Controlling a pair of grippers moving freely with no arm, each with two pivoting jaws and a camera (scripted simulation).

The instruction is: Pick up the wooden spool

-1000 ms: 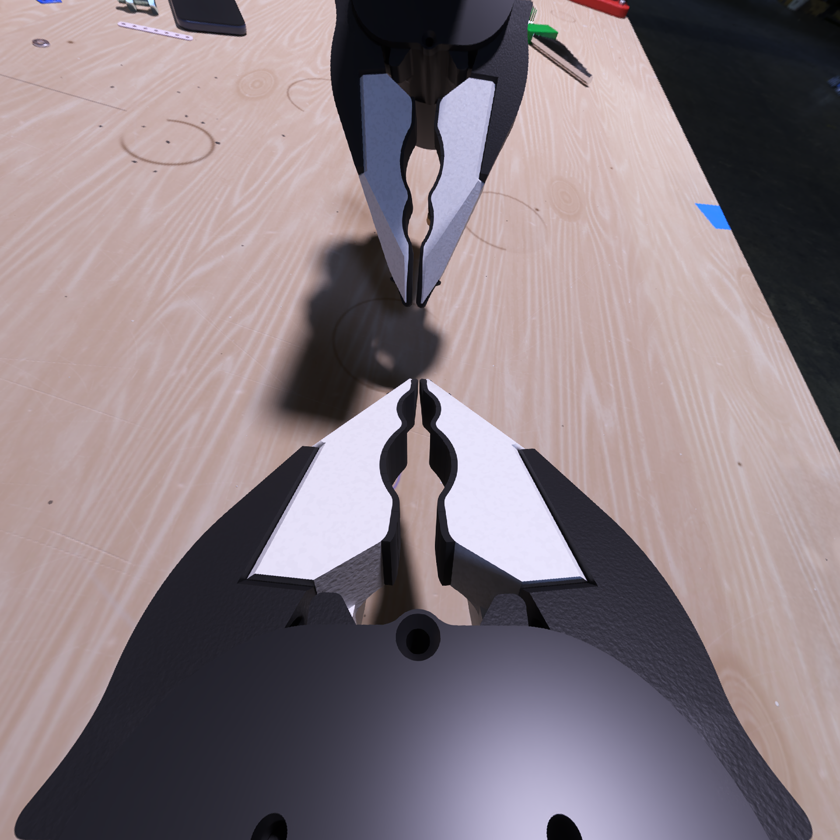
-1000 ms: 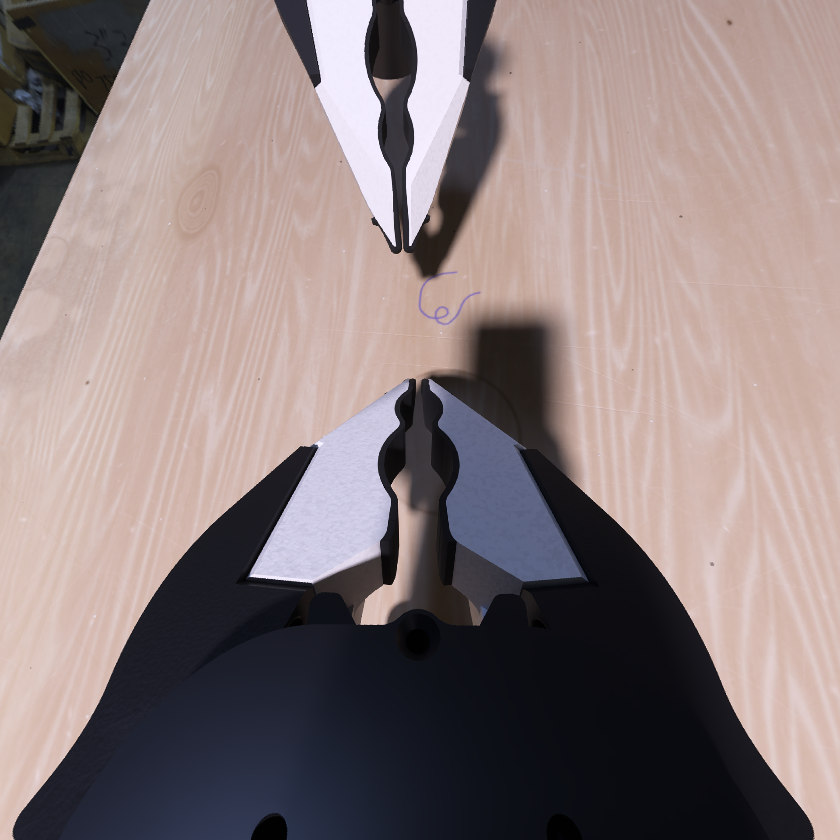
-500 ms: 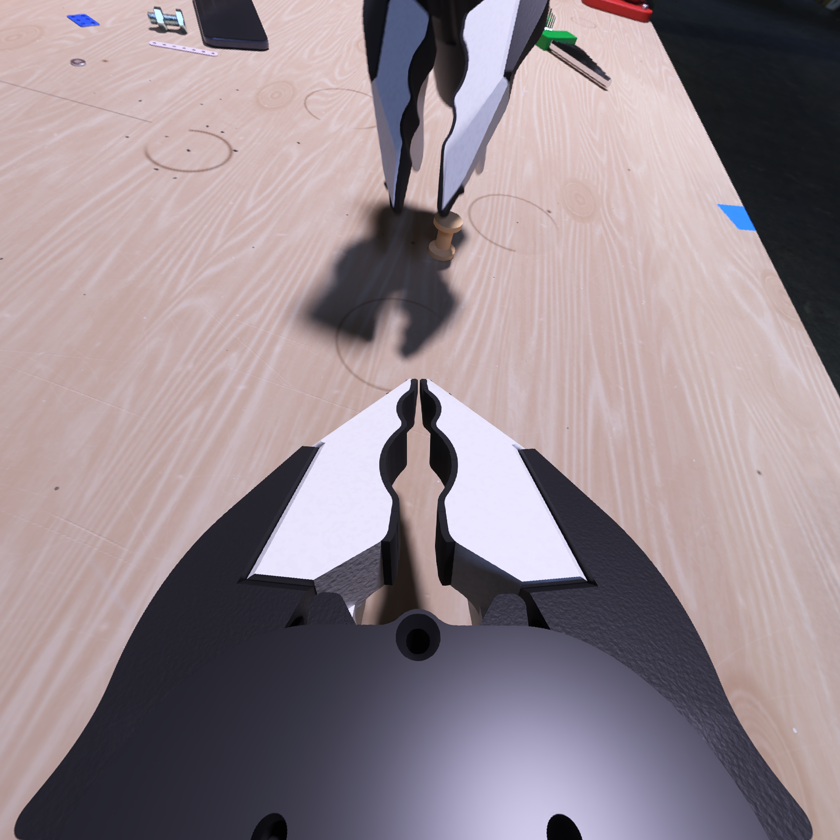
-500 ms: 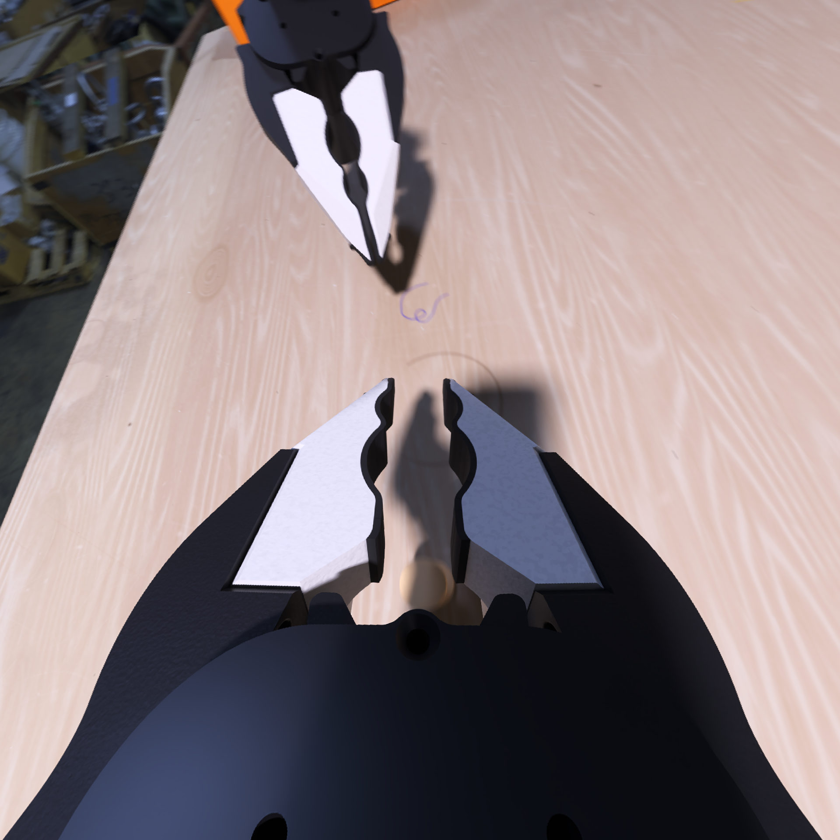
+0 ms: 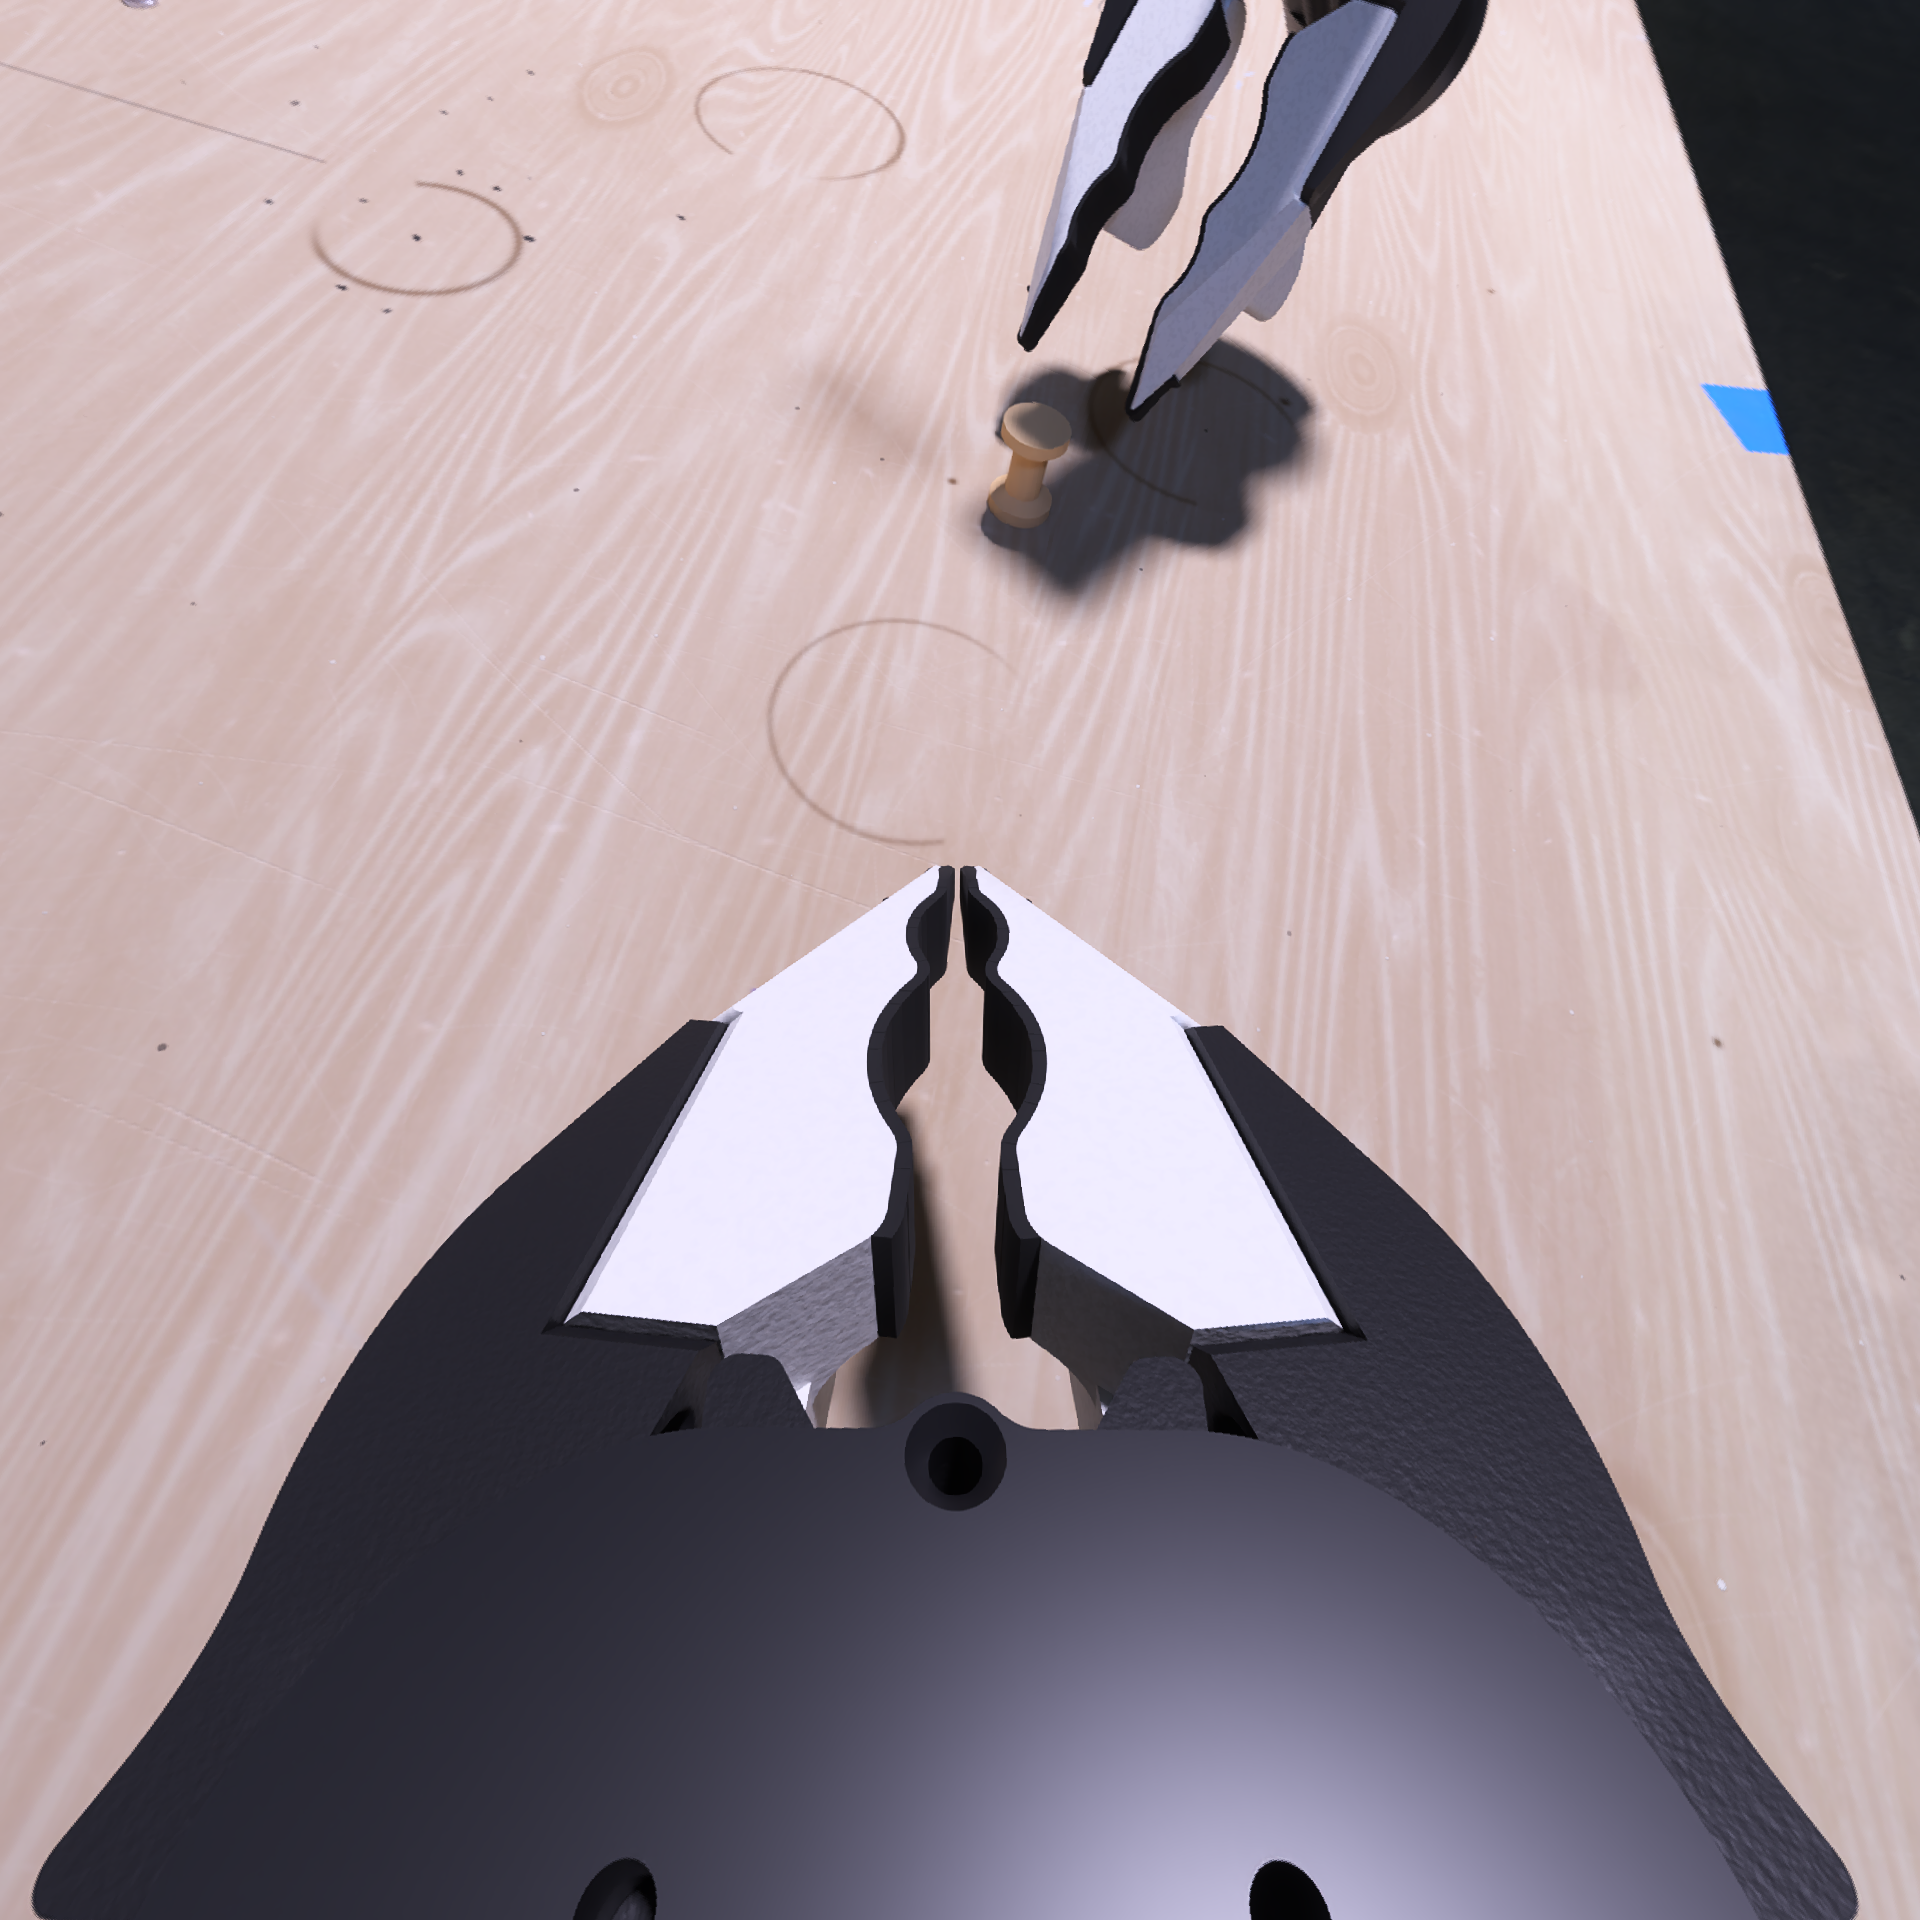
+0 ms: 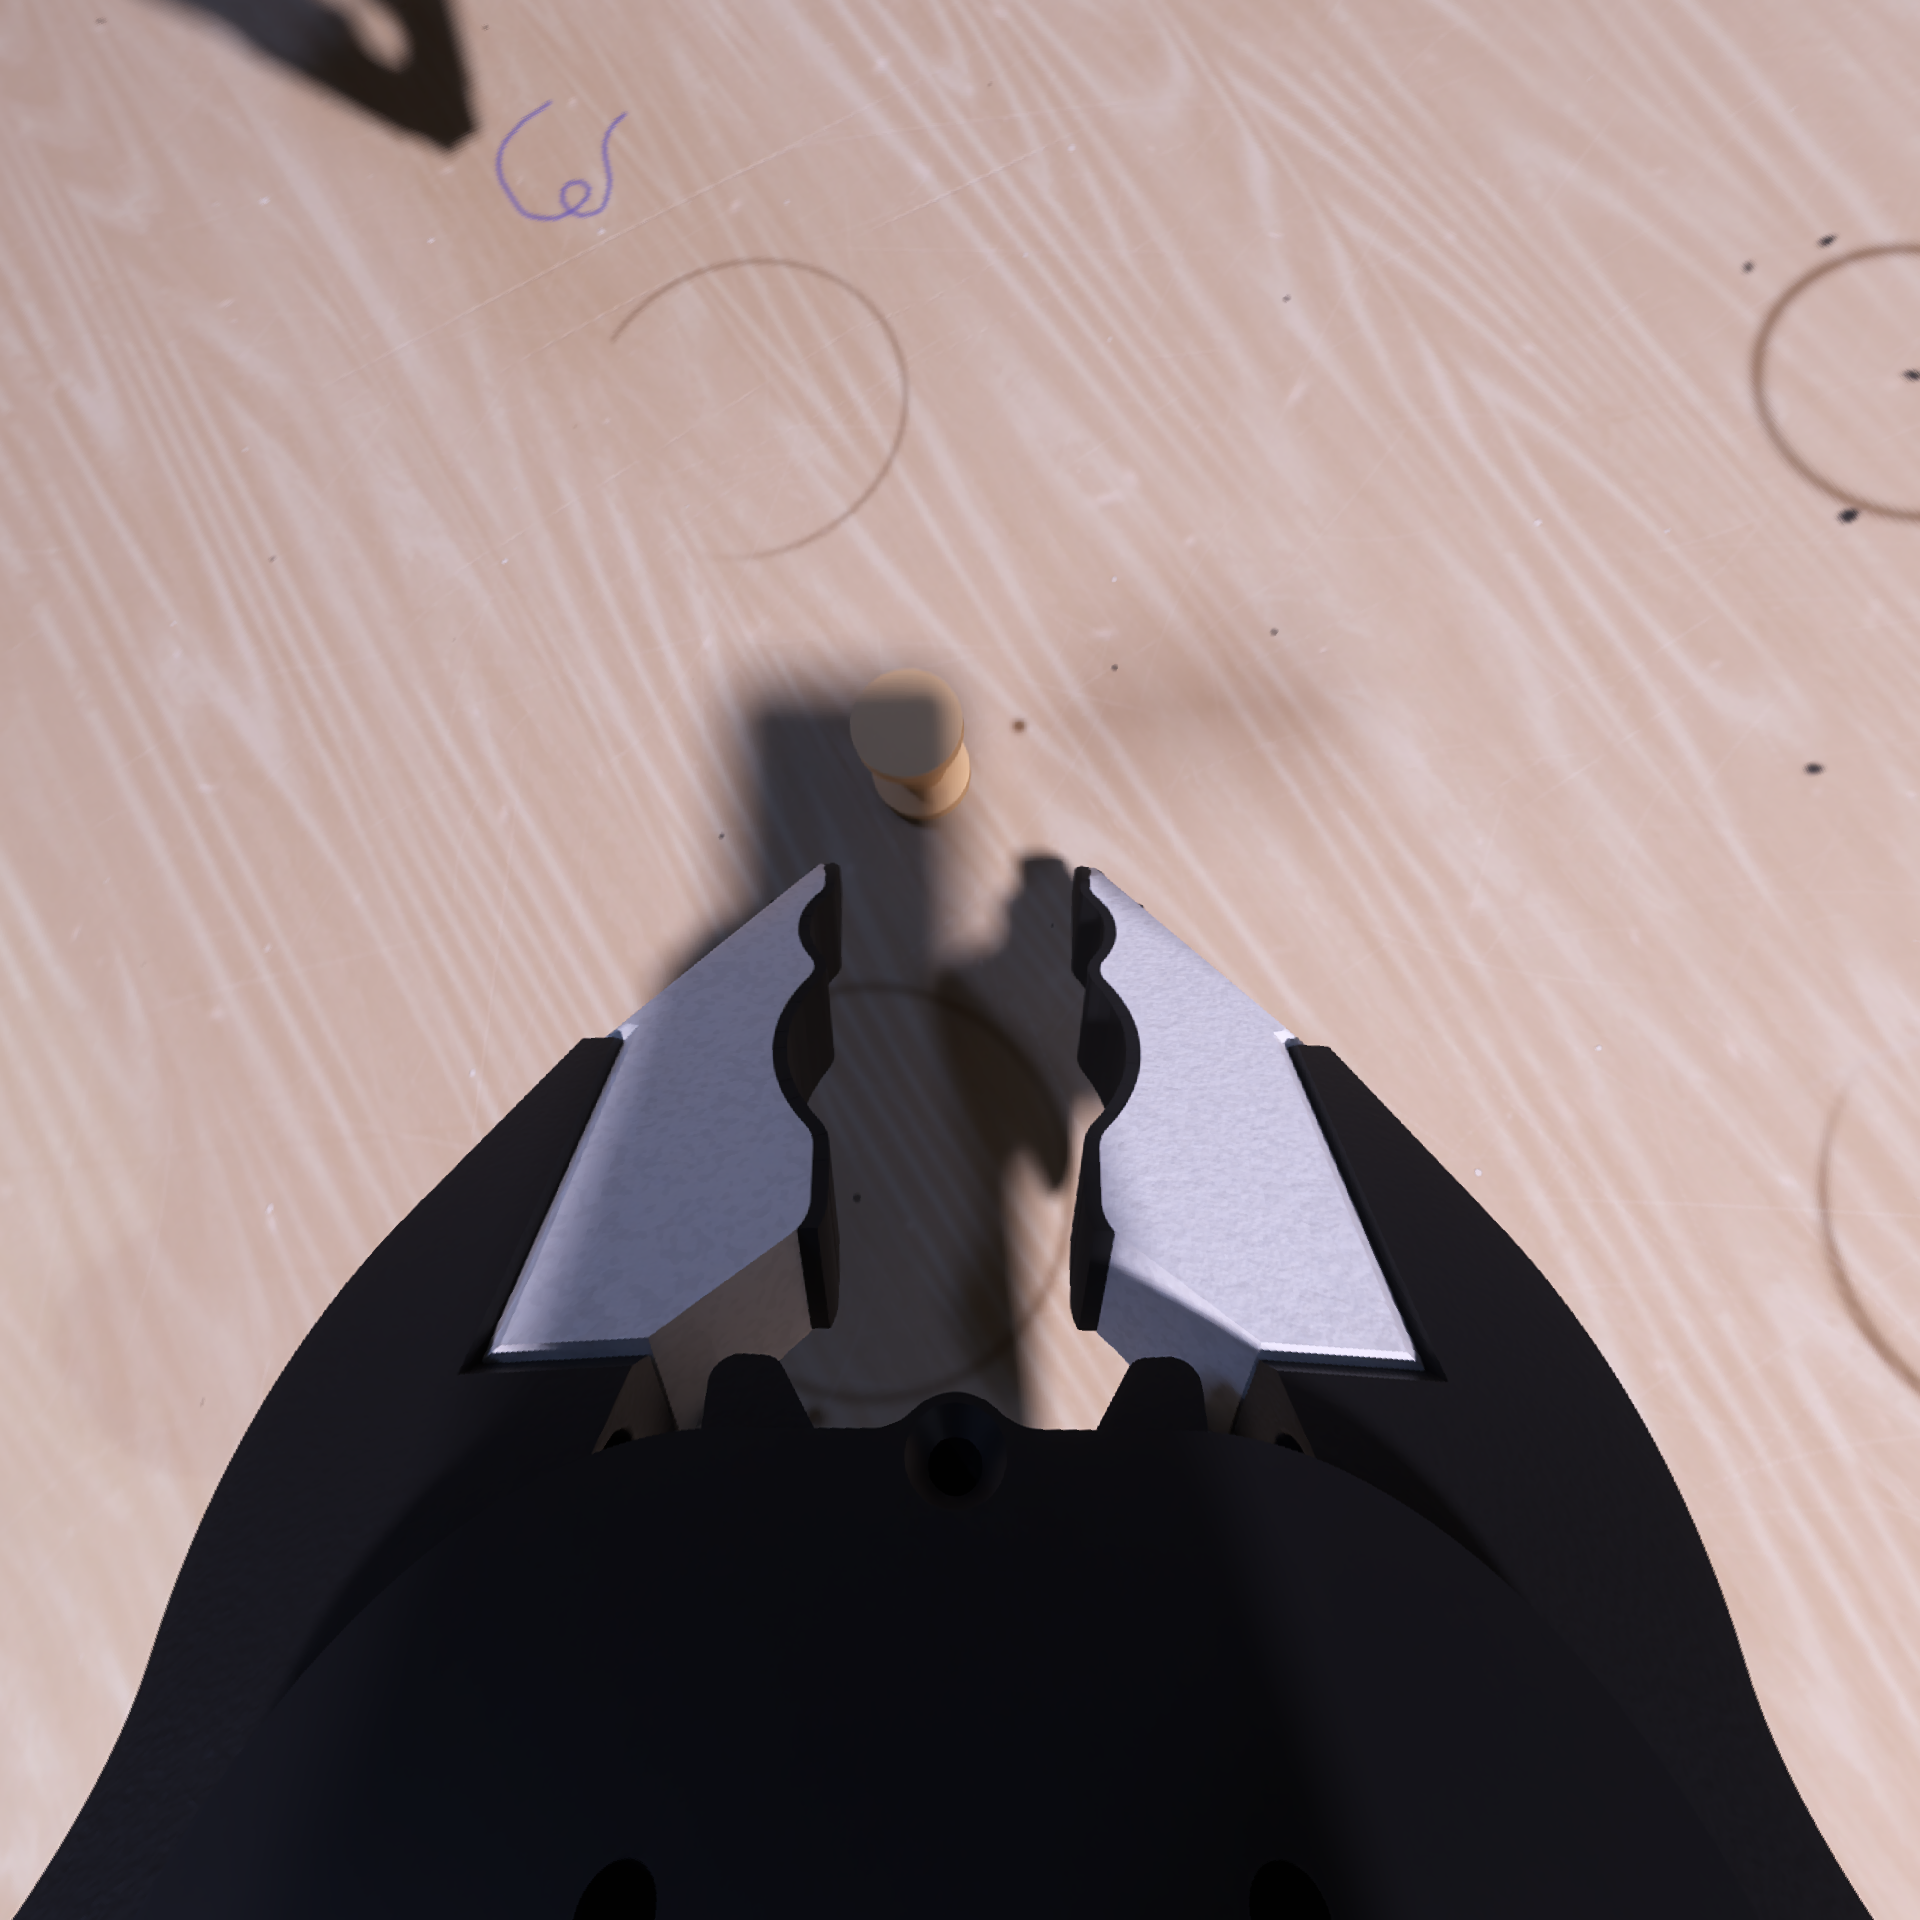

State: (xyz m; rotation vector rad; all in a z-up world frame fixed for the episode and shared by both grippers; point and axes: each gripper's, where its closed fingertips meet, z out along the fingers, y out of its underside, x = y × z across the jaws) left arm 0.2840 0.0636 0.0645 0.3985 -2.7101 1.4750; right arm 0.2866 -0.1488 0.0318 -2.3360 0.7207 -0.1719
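The small wooden spool point(image 5: 1027, 465) stands upright on the plywood table point(image 5: 416, 623), ahead and slightly right of my left gripper point(image 5: 954, 873), which is shut and empty. In the right wrist view the spool point(image 6: 912, 743) stands just beyond my right gripper point(image 6: 954, 878), which is open and empty, pointing steeply down at the table. In the left wrist view the right gripper point(image 5: 1081, 369) hangs above and just behind the spool, apart from it, jaws spread.
Faint ring marks point(image 5: 888, 727) and a purple scribble point(image 6: 566, 166) mark the table. A blue tape piece point(image 5: 1751, 416) lies near the right edge point(image 5: 1766, 364), beyond which it is dark.
The right gripper has opened wider, tilted down and shifted right, so the spool now stands just beyond its tips instead of far back between the fingers. The left gripper stays shut.
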